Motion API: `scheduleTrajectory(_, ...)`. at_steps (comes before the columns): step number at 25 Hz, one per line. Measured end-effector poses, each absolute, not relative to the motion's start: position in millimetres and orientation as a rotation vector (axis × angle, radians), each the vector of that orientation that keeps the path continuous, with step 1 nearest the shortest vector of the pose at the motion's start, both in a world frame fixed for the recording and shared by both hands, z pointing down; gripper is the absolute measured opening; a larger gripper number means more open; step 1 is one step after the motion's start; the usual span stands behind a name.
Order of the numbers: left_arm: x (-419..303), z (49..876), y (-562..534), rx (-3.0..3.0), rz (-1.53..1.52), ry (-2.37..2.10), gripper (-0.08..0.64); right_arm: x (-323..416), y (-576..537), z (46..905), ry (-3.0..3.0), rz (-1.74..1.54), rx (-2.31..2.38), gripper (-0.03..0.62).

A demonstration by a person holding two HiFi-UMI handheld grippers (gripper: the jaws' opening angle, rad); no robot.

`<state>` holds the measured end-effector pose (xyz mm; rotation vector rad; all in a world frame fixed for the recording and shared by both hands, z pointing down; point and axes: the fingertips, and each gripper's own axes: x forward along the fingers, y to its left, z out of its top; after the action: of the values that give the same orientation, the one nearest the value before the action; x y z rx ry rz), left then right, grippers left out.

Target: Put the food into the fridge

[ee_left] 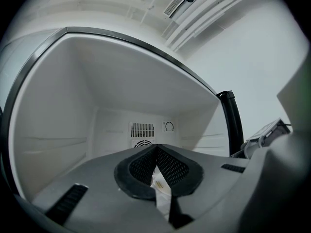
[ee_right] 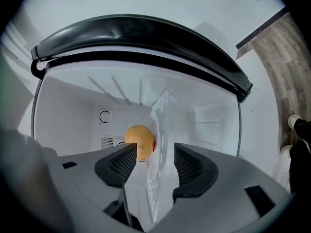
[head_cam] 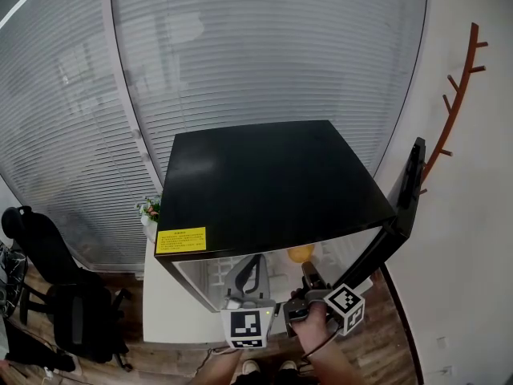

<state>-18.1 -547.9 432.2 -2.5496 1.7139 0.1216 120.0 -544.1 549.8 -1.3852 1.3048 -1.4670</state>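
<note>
Fridge (head_cam: 272,183), black top, stood with its door (head_cam: 409,191) swung open.

Head view: both grippers reached into the fridge opening. The left gripper (head_cam: 255,267) sat toward the side away from the door, the right gripper (head_cam: 308,271) toward the door side, with a hand (head_cam: 317,327) behind it. Only a sliver of the yellow-orange food (head_cam: 300,253) showed, just under the fridge's front edge. Jaw state was not readable here. Only this view showed the yellow sticker (head_cam: 180,240) on the fridge top.

Right gripper view (frame rolled, fridge door across its top): the jaws stood wide apart with neither pad on anything. The round food (ee_right: 138,141) lay further inside the fridge, against the clear shelf (ee_right: 160,130), partly behind one pad and free of it.

Left gripper view: the jaw tips met, the claw narrow. A white patch with a small yellowish mark showed in the gap behind the tips; what it was could not be told. Food not visible. The fridge's back wall showed a vent (ee_left: 142,129) and a dial (ee_left: 169,126).
</note>
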Motion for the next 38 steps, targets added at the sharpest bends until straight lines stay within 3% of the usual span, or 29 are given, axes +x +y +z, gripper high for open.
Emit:
scheduleTrajectory(6, -17, 431, -547, -2.543, 0.121, 1.725, 0.026, 125, -534, 538, 1.445, -1.339, -1.492, 0.242)
scheduleTrajectory(18, -26, 425, -534, -2.502, 0.072, 1.747, 0.026, 103, -513, 427, 2.223, -0.235, -1.696, 0.238)
scheduleTrajectory(21, -31, 426, -528, -2.489, 0.057, 1.768, 0.026, 96, -507, 417, 2.311, -0.053, -1.695, 0.185)
scheduleTrajectory(28, -43, 430, -518, -2.450, 0.055, 1.825, 0.026, 81, -501, 414, 2.399, 0.062, -1.653, 0.063)
scheduleTrajectory(38, -44, 433, -509, -2.420, 0.044, 1.842, 0.026, 58, -504, 420, 2.505, 0.077, -1.603, 0.026)
